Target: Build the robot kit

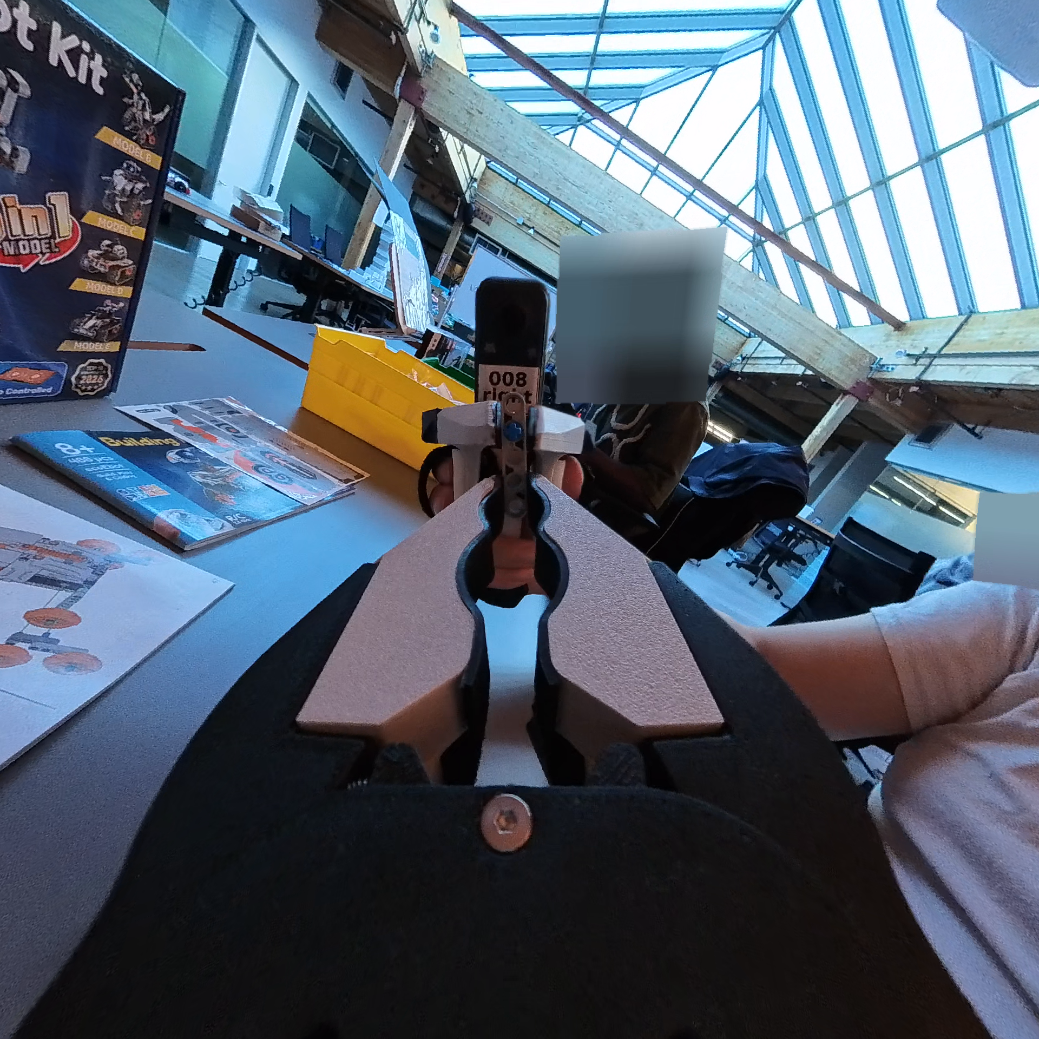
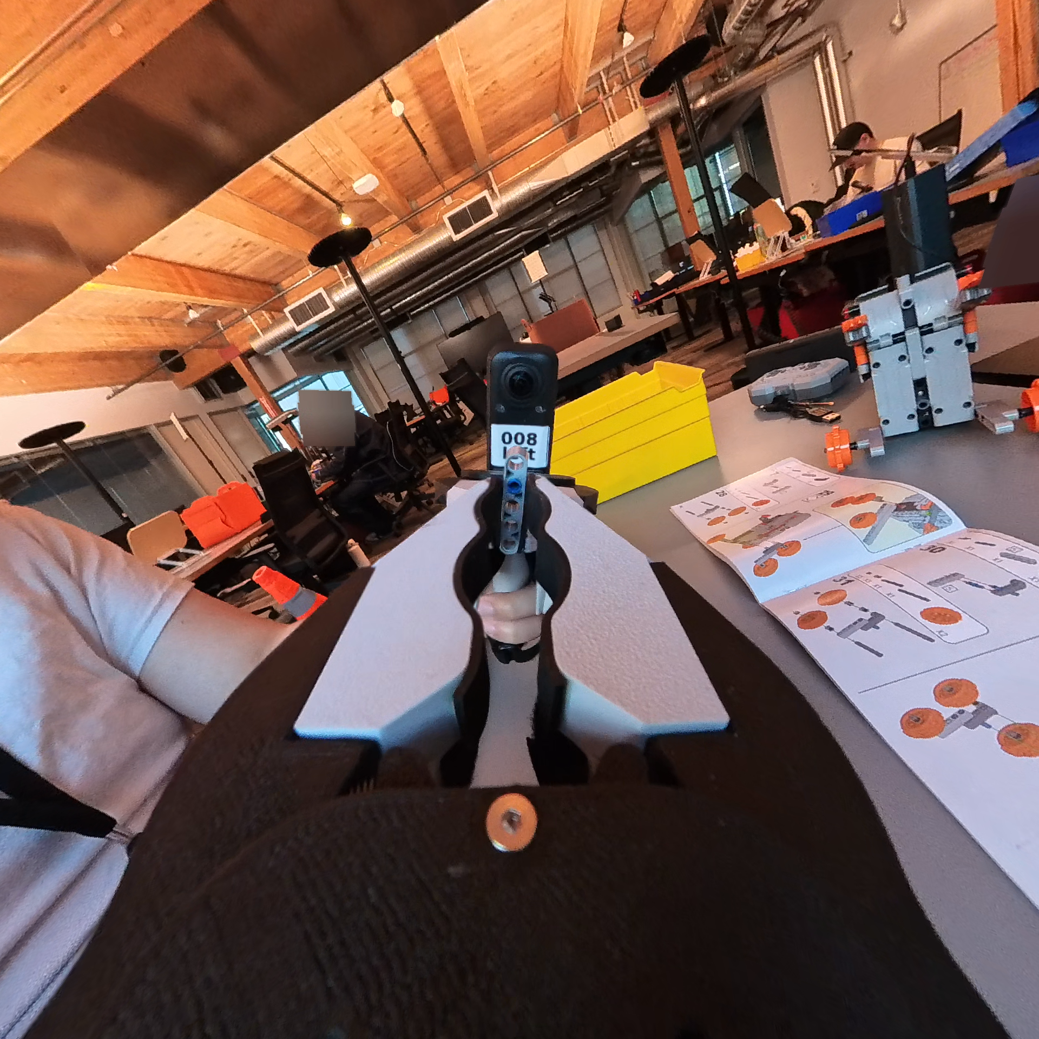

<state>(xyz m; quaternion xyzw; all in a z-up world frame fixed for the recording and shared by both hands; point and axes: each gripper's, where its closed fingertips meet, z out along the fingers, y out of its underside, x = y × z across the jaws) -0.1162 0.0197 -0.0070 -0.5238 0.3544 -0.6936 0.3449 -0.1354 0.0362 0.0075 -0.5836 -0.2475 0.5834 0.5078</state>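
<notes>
My left gripper (image 1: pixel 513 486) and my right gripper (image 2: pixel 513 484) face each other tip to tip above the grey table (image 1: pixel 270 562). Both are shut on one thin grey holed beam (image 1: pixel 514 478) that stands upright between them. A blue pin (image 1: pixel 513 432) sits in an upper hole of the beam. In the left wrist view the right gripper (image 1: pixel 511 434) clamps the beam at the pin. In the right wrist view the beam (image 2: pixel 513 517) and the pin (image 2: pixel 511 486) sit between my fingertips. The left gripper's black camera body (image 2: pixel 520 388) stands behind them.
A yellow bin (image 1: pixel 371 382) (image 2: pixel 635 427) stands behind the grippers. A kit box (image 1: pixel 67 197), booklets (image 1: pixel 185 483) and an open instruction sheet (image 2: pixel 899 618) lie on the table. A grey and orange model (image 2: pixel 922 360), a grey controller (image 2: pixel 798 382) and an orange wheel (image 2: pixel 840 444) are at far right. My two grippers' fingertips are within a few centimetres of each other. Left tips and right tips are each some 35 cm from the orange wheel (image 2: pixel 840 444).
</notes>
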